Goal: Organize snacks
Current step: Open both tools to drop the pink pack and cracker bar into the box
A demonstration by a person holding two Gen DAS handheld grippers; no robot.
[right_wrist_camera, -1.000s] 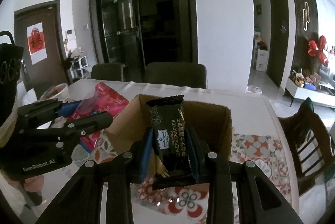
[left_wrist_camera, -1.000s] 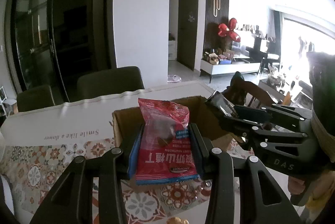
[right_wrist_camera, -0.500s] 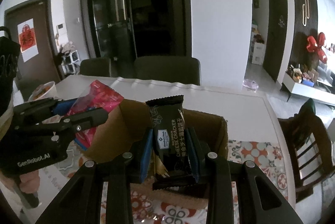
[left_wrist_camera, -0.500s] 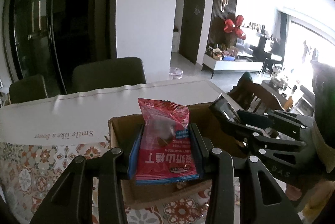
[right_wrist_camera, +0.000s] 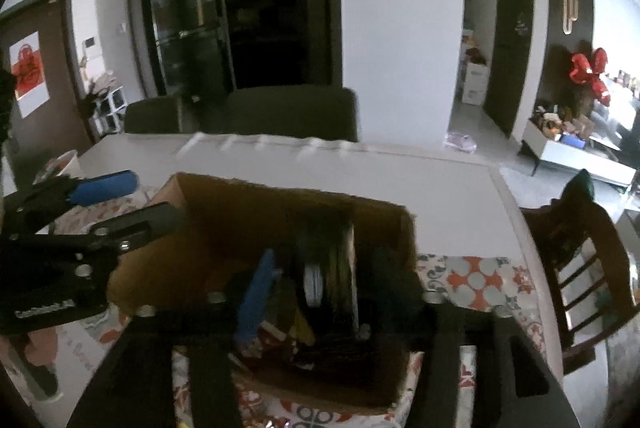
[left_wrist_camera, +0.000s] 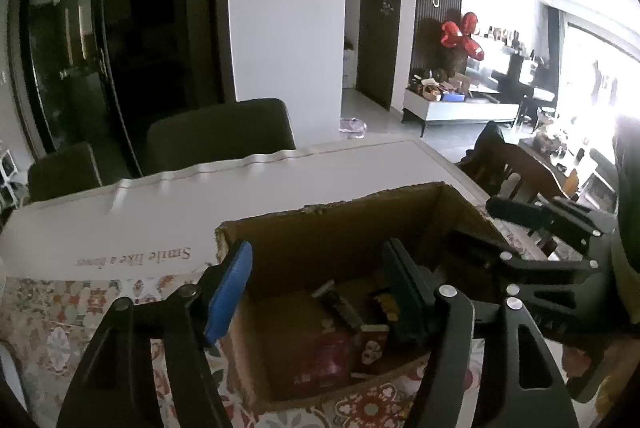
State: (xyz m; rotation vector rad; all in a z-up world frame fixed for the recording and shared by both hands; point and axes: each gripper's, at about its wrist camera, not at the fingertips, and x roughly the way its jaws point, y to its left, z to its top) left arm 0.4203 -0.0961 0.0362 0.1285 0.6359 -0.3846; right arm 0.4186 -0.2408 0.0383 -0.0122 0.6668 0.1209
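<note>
An open cardboard box (left_wrist_camera: 332,224) stands on the patterned table runner; it also shows in the right wrist view (right_wrist_camera: 248,195). My left gripper (left_wrist_camera: 316,288) is open and empty over the box's left side. The red snack packet (left_wrist_camera: 320,360) lies on the box floor among other packets. My right gripper (right_wrist_camera: 324,288) is open over the box; the black cheese cracker packet (right_wrist_camera: 332,268) sits blurred between its fingers, dropping into the box. The right gripper also shows at the right of the left wrist view (left_wrist_camera: 536,228), and the left gripper at the left of the right wrist view (right_wrist_camera: 100,199).
The white table (left_wrist_camera: 160,203) extends behind the box. Dark chairs (left_wrist_camera: 216,135) stand at its far side. A wooden chair (right_wrist_camera: 580,252) stands at the right end. A bowl (right_wrist_camera: 60,163) sits at the far left of the table.
Both grippers moved over the box and opened. The red packet fell from the left gripper into the box. The black cracker packet left the right gripper's hold and is dropping.
</note>
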